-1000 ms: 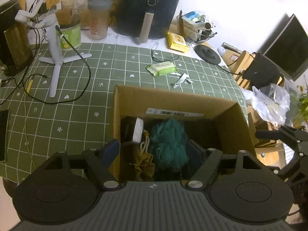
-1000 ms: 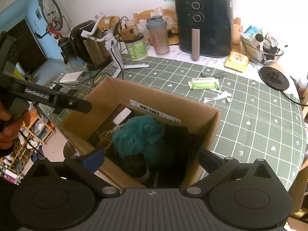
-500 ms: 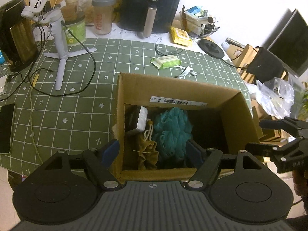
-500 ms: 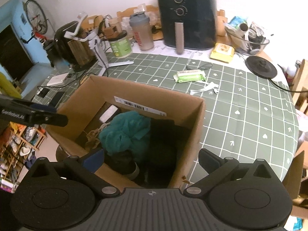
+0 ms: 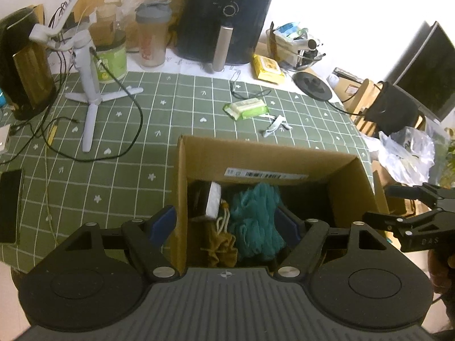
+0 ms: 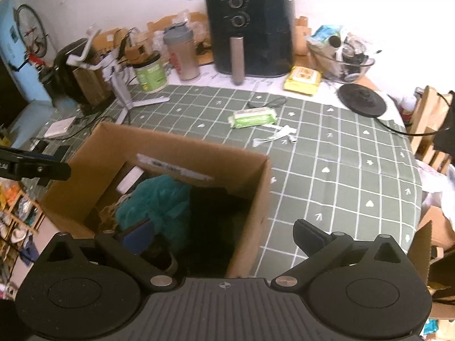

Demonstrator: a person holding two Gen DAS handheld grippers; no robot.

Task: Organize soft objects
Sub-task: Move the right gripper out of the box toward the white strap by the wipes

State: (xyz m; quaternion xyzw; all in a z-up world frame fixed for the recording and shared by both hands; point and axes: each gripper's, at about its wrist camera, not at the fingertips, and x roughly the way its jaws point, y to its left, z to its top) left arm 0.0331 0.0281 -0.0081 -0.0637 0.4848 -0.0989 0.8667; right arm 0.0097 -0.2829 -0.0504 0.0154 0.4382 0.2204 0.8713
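Right gripper [image 6: 223, 234] shifted right, box [image 6: 182, 147] (open) below

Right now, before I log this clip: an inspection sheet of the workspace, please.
Surface: green checked tablecloth.
Job's things: open cardboard box holding teal mesh sponge, tan drawstring pouch, white-edged block; dark items beside them unclear.
Clutter: air fryer, shaker bottle, wipes pack, white tripod, phone.
Grippers: left gripper and right gripper open, empty, over the box.
Cables: black cable loops across cloth.
Surroundings: monitor, plastic bag.
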